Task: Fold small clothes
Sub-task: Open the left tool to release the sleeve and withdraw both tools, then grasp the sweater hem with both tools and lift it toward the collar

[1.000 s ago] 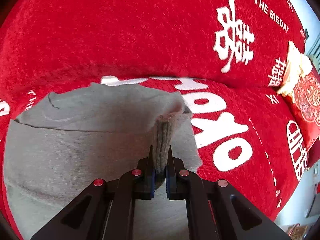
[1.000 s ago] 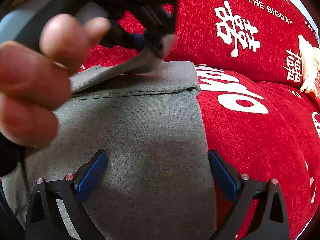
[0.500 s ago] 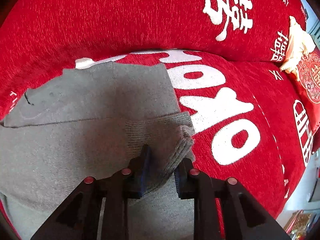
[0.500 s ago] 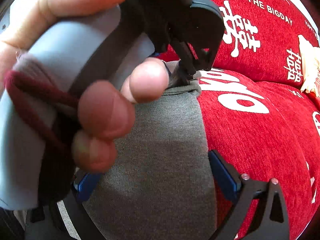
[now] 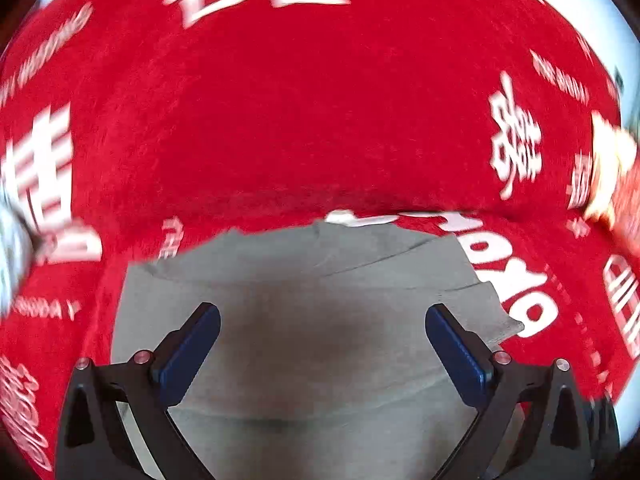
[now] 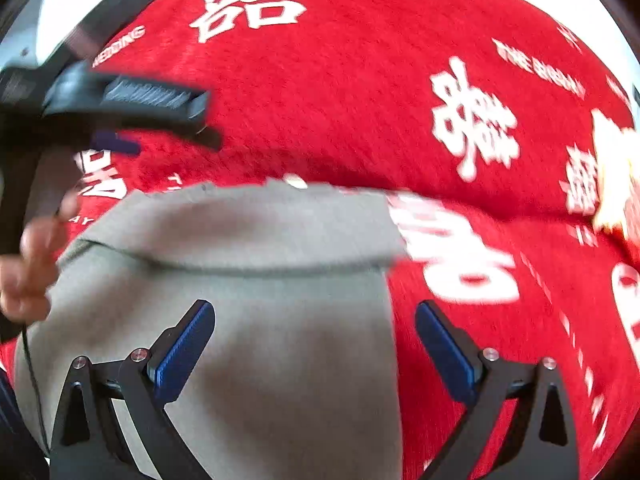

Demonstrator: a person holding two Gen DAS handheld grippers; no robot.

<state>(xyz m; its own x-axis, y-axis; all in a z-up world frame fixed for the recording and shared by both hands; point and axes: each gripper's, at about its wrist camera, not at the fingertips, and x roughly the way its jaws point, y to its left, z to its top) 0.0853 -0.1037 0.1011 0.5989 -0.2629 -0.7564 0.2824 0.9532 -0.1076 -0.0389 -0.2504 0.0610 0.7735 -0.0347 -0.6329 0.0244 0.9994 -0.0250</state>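
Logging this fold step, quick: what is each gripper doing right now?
Left gripper: open, holding nothing, above the grey garment.
Right gripper: open, holding nothing, above the same garment's right edge.

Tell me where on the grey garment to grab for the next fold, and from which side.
Take the grey garment at its right edge from the right: that edge lies straight and exposed on the red cover, beside the open right claw.

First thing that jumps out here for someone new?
The bright red cover with big white characters fills both views. A grey garment lies folded flat on it, low and centre. Both tools, left tool and right tool, hang open above it, gripping nothing.
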